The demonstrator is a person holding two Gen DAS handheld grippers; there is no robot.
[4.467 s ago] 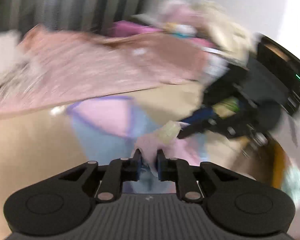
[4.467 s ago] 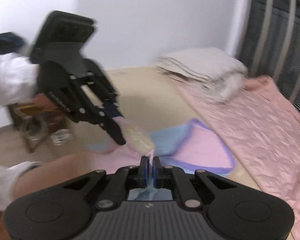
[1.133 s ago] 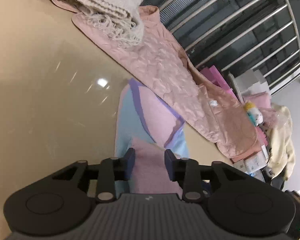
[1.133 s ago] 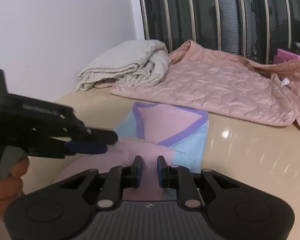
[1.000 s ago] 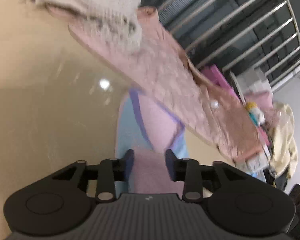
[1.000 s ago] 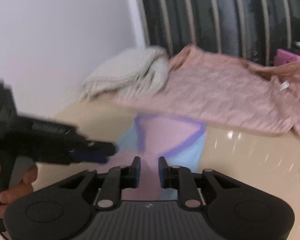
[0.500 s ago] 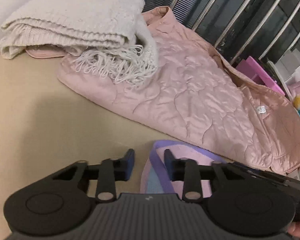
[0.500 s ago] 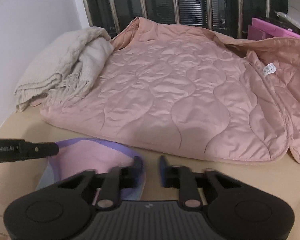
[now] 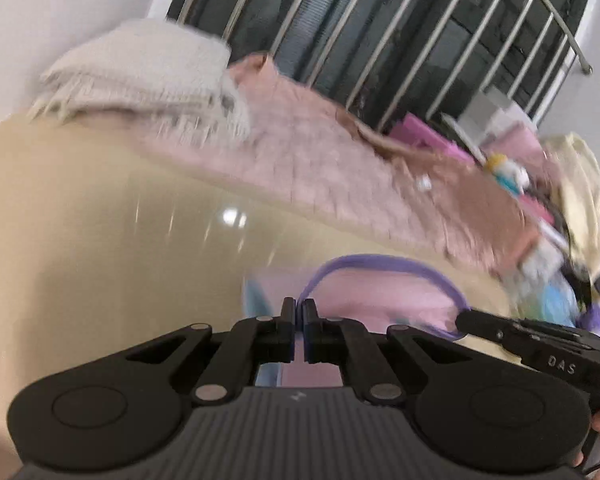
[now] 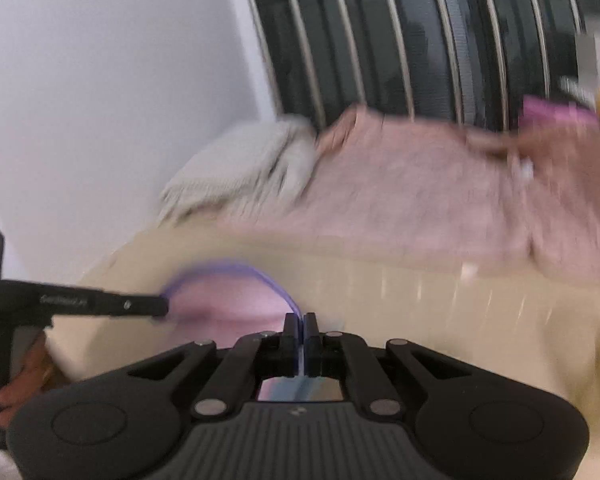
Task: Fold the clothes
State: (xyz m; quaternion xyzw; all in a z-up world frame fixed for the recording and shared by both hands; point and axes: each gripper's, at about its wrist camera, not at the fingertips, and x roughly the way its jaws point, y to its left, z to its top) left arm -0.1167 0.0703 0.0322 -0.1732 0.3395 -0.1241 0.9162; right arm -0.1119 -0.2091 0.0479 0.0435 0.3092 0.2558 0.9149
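A small pink and light-blue garment with a purple hem (image 9: 384, 292) lies on the beige table (image 9: 100, 240); it also shows in the right wrist view (image 10: 228, 300). My left gripper (image 9: 299, 312) is shut on the garment's left hem corner. My right gripper (image 10: 302, 326) is shut on the right hem corner. The hem arches up between the two grippers. The right gripper's fingers (image 9: 484, 326) show at the right in the left wrist view, and the left gripper's fingers (image 10: 132, 306) at the left in the right wrist view.
A pink quilted jacket (image 9: 340, 172) lies along the table's far side, with a folded cream knit blanket (image 9: 148, 80) at its left end. Metal window bars (image 10: 420, 40) stand behind. A pile of clothes and boxes (image 9: 540, 184) sits at the far right.
Both grippers, open over the garment's far hem half a second ago, have shut on its two corners. The hem is lifted and both views are pulling back, blurred by motion.
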